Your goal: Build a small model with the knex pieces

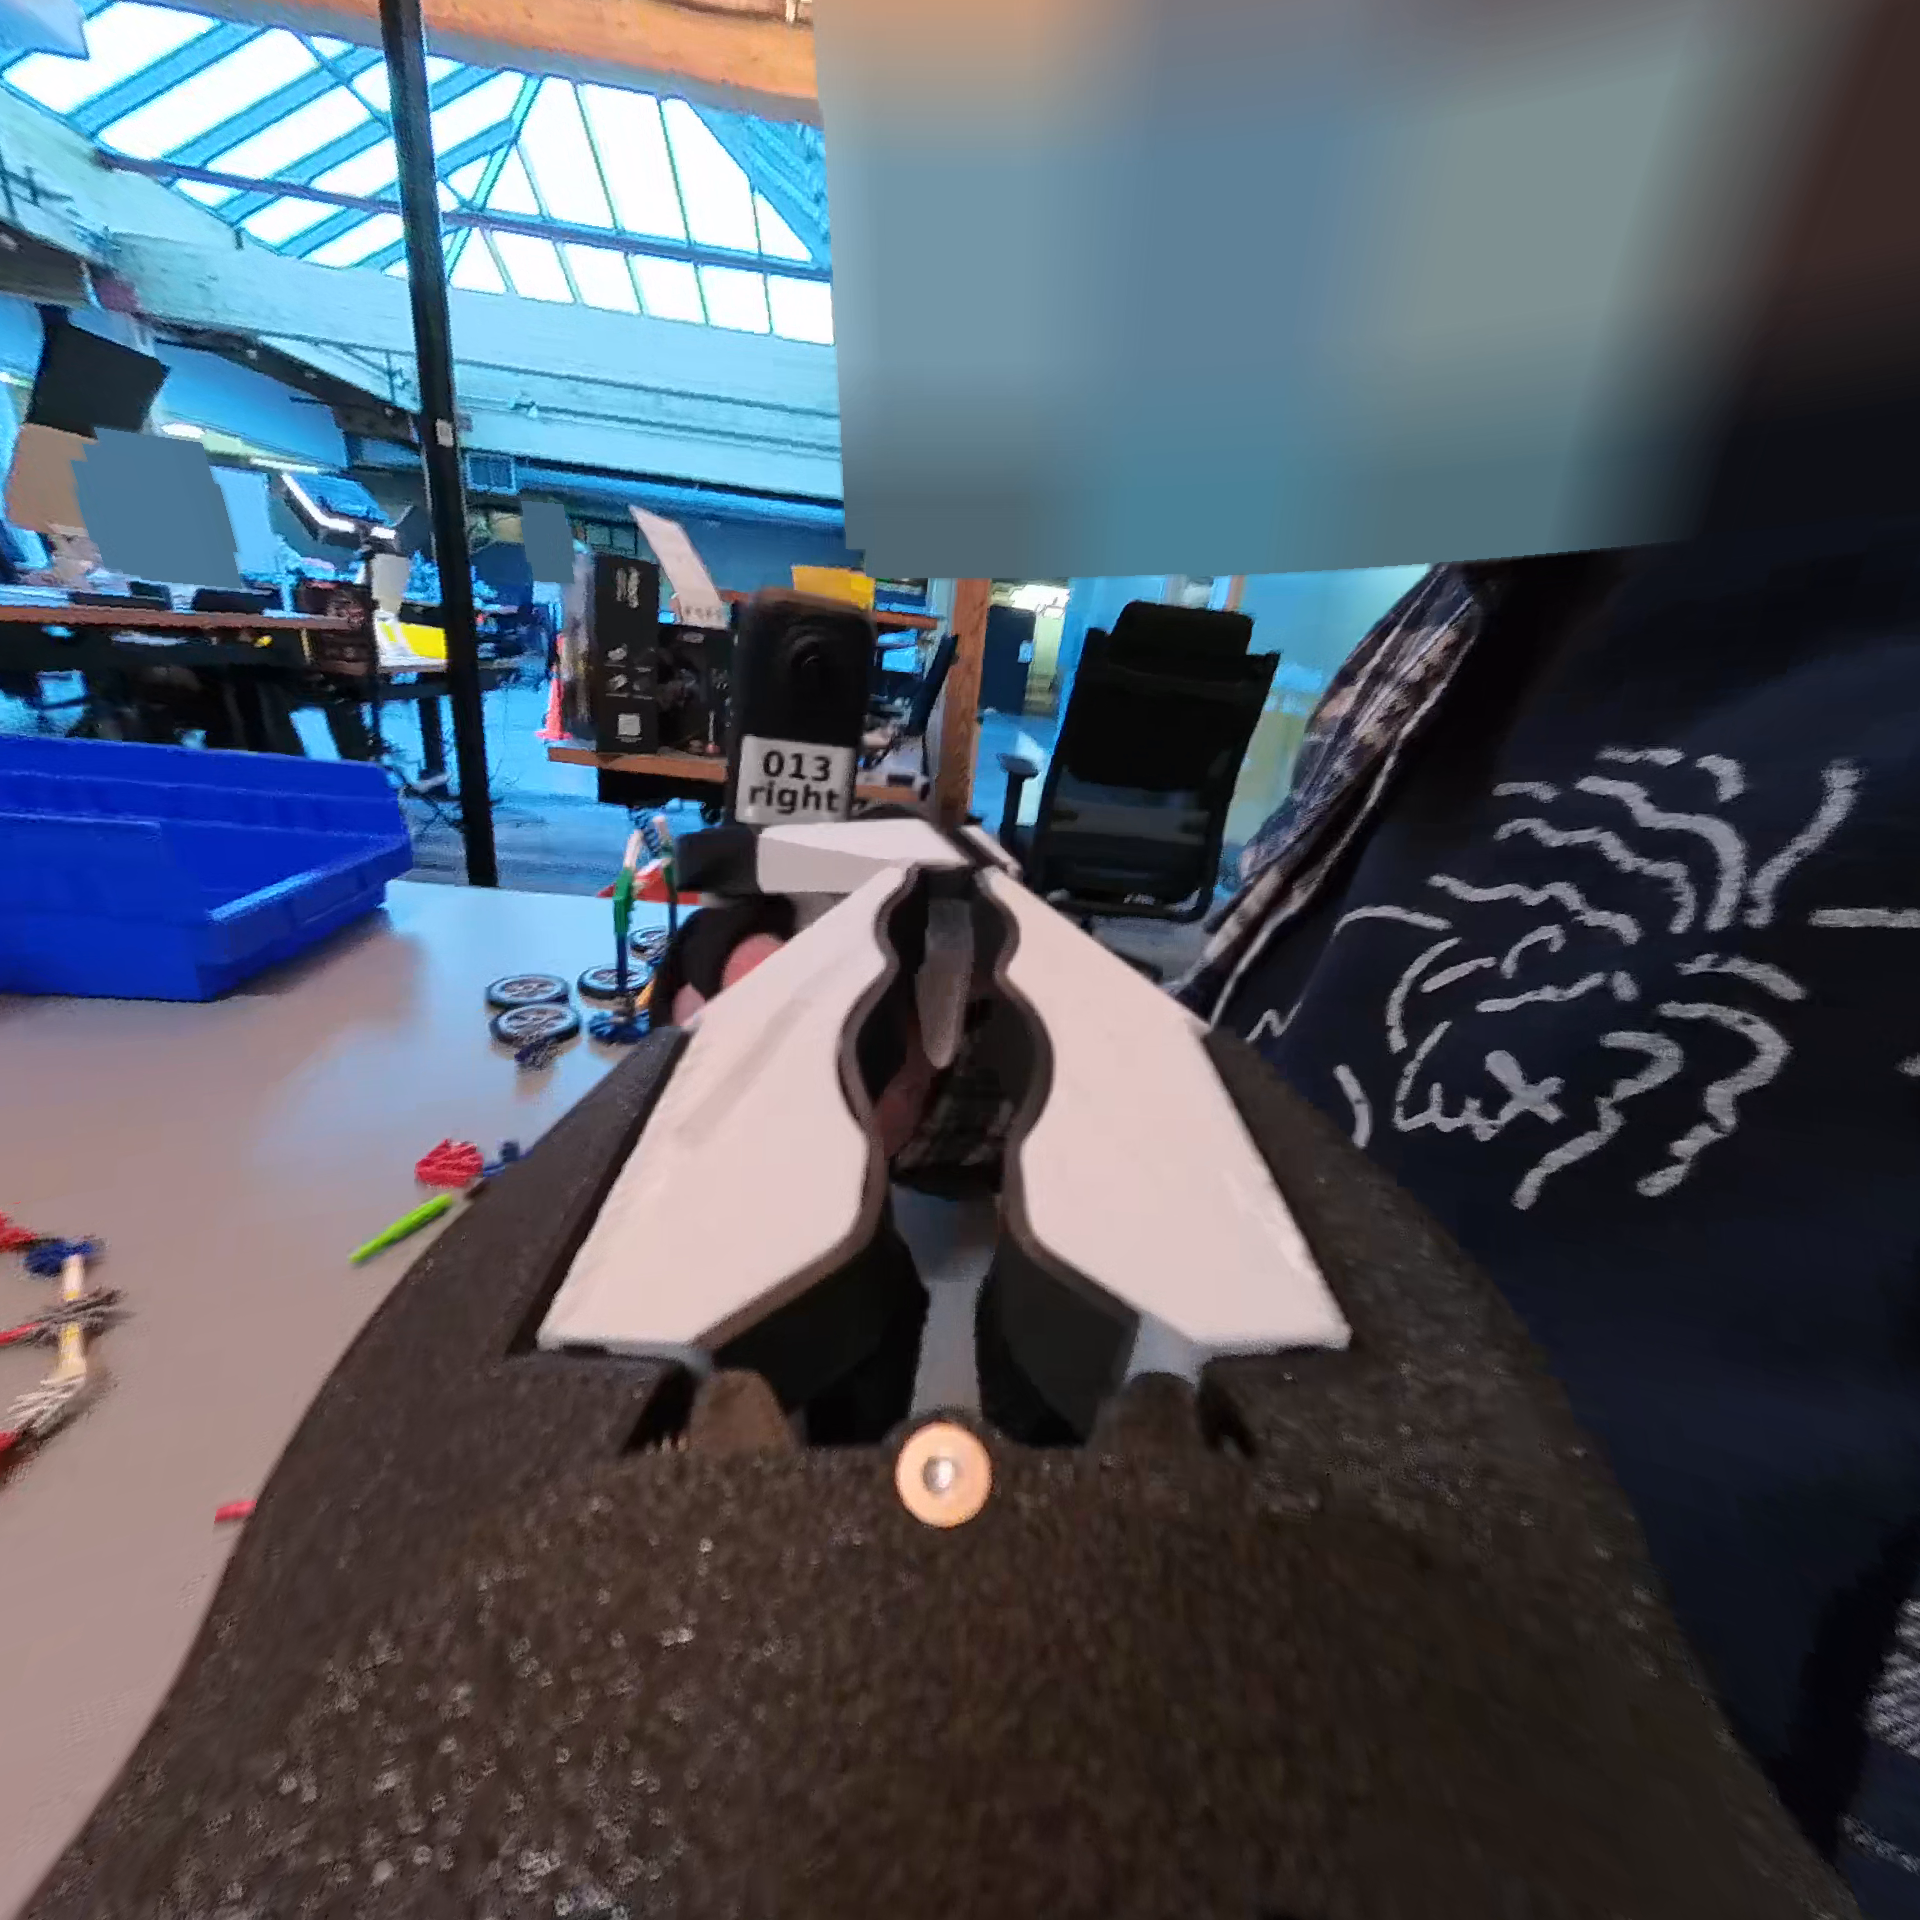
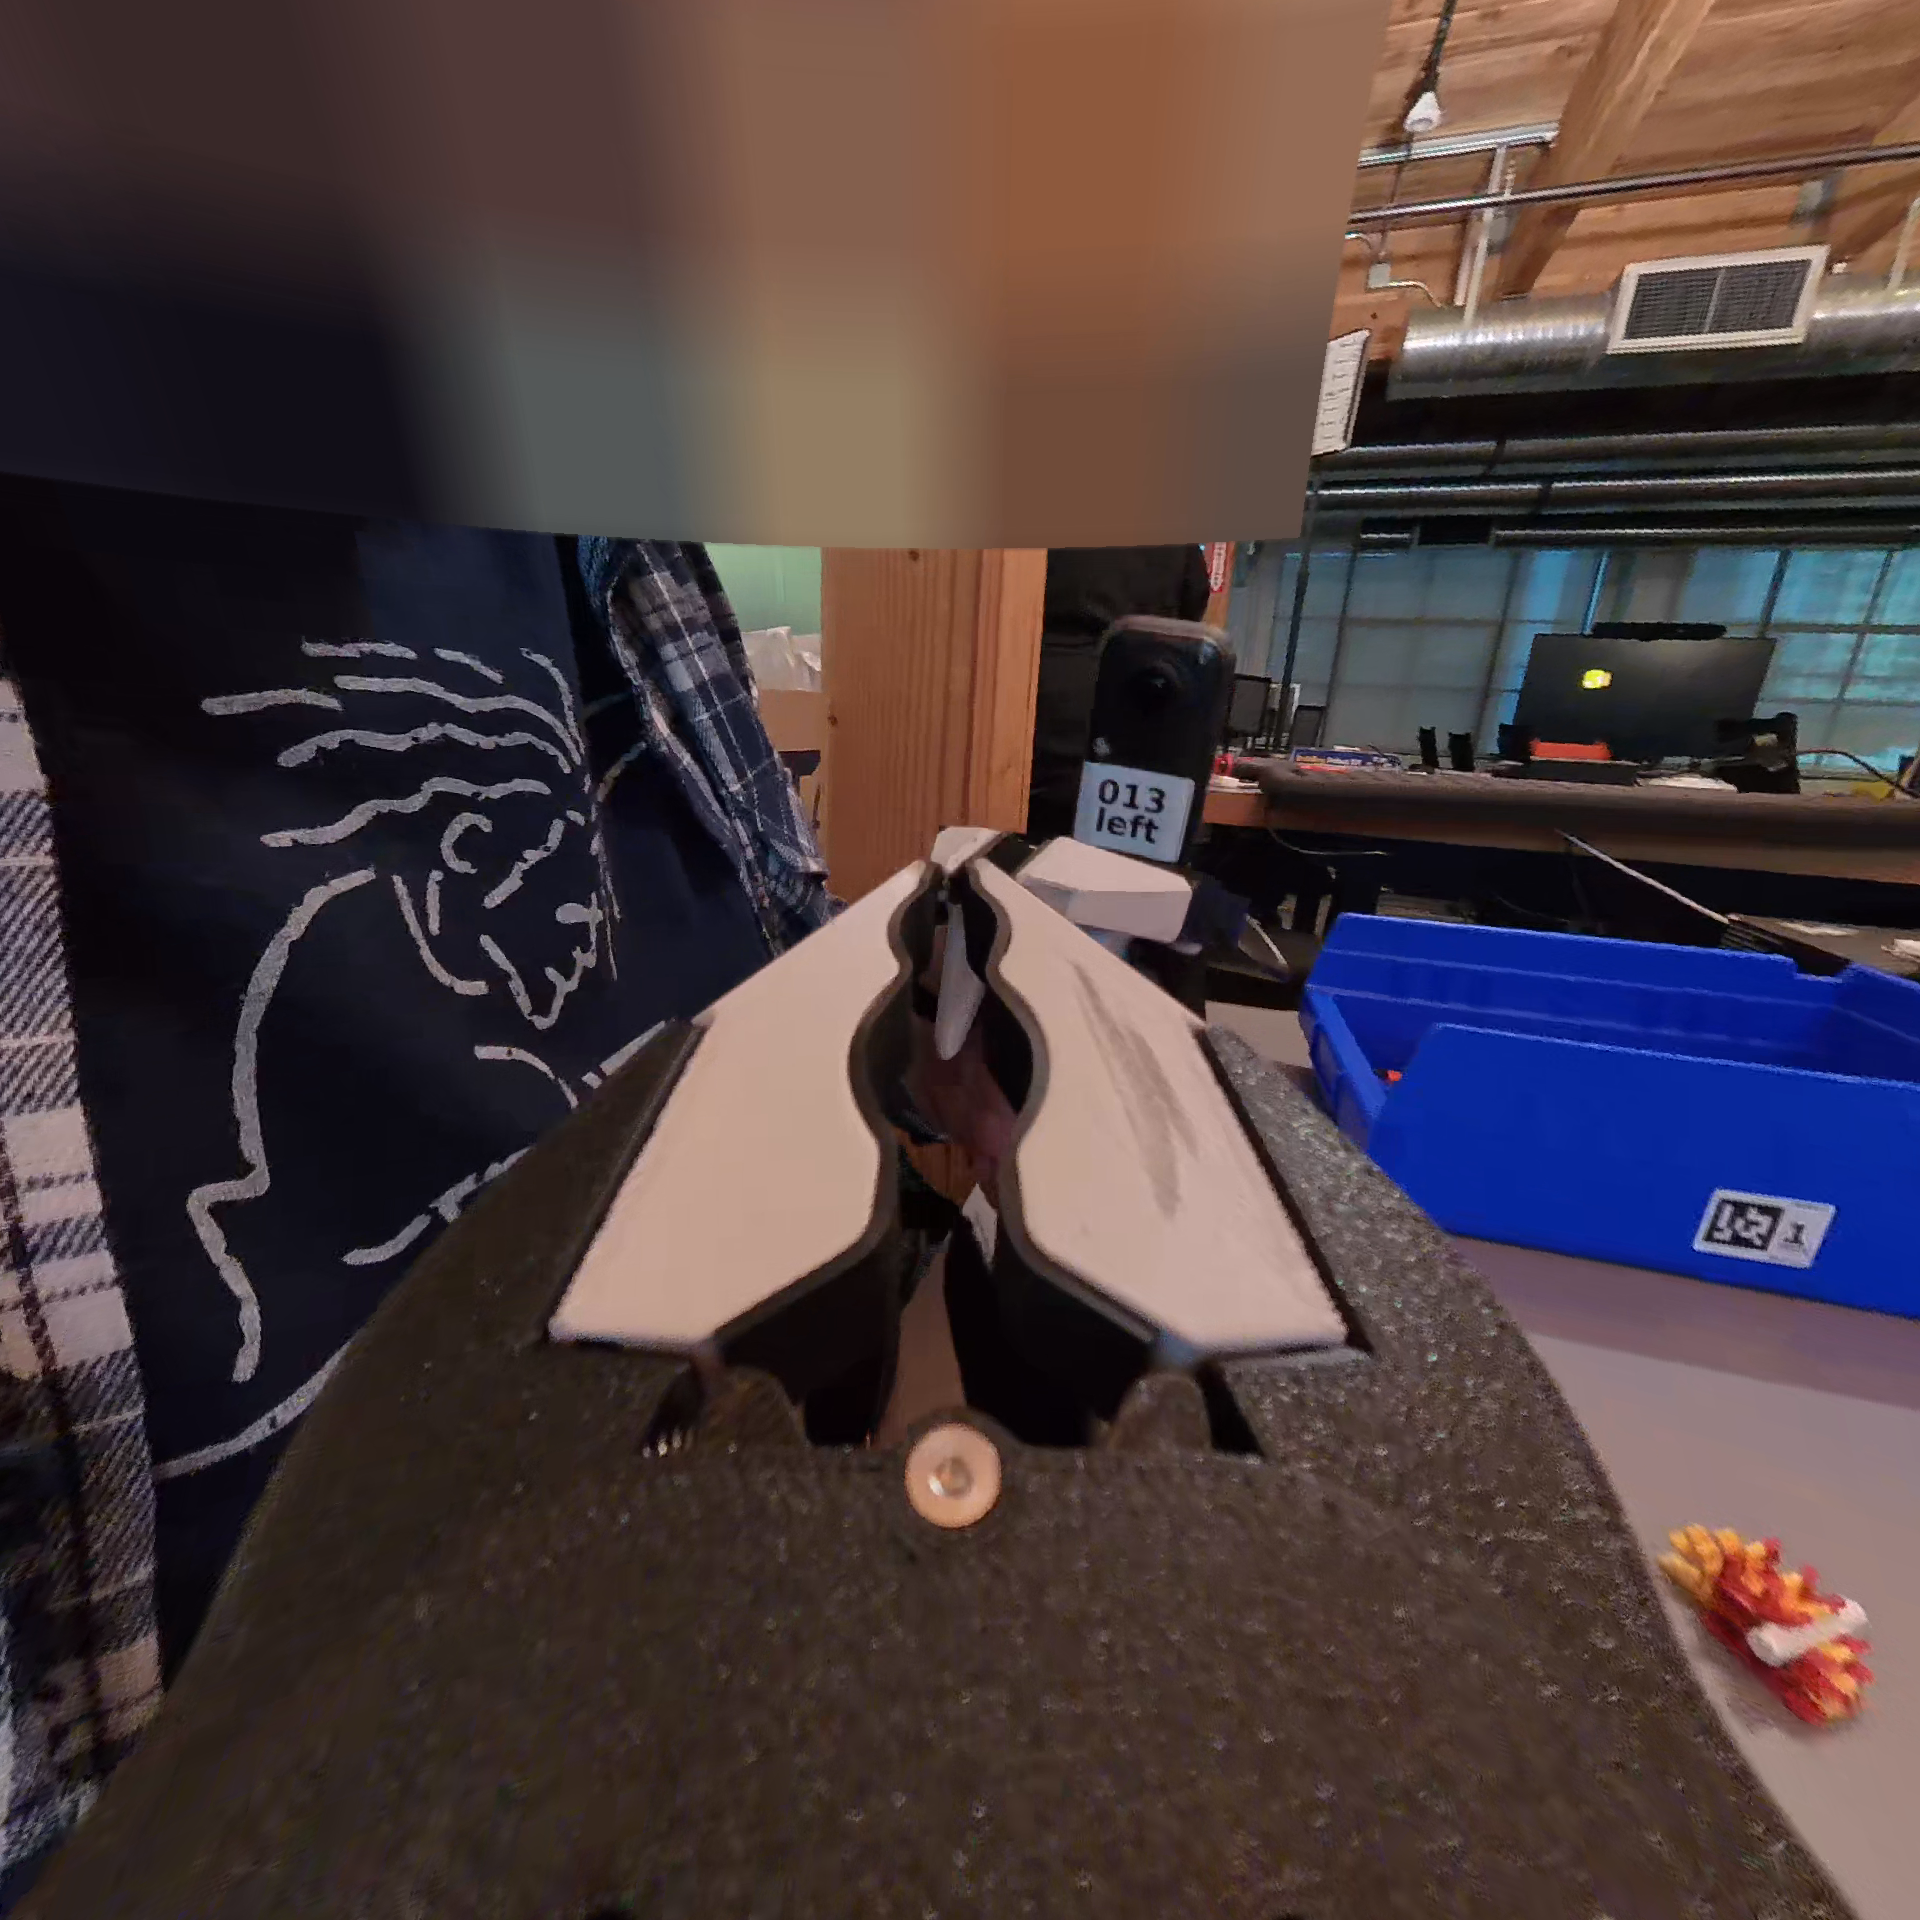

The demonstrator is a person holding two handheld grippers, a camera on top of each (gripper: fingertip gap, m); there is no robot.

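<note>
- Grey plastic rod sits pinched between the nearly closed tips of the left gripper, raised above the table and close to a person's dark shirt
- Right gripper, its jaws just as narrow, meets it tip to tip and also clamps a pale rod; whether it is the same piece cannot be told
- With so thin a hold at the very tips, a twist or pull by either claw could lever the rod free
- Wheels and a green stick lie left, near the blue bin; a dropped rod might roll among them
</note>
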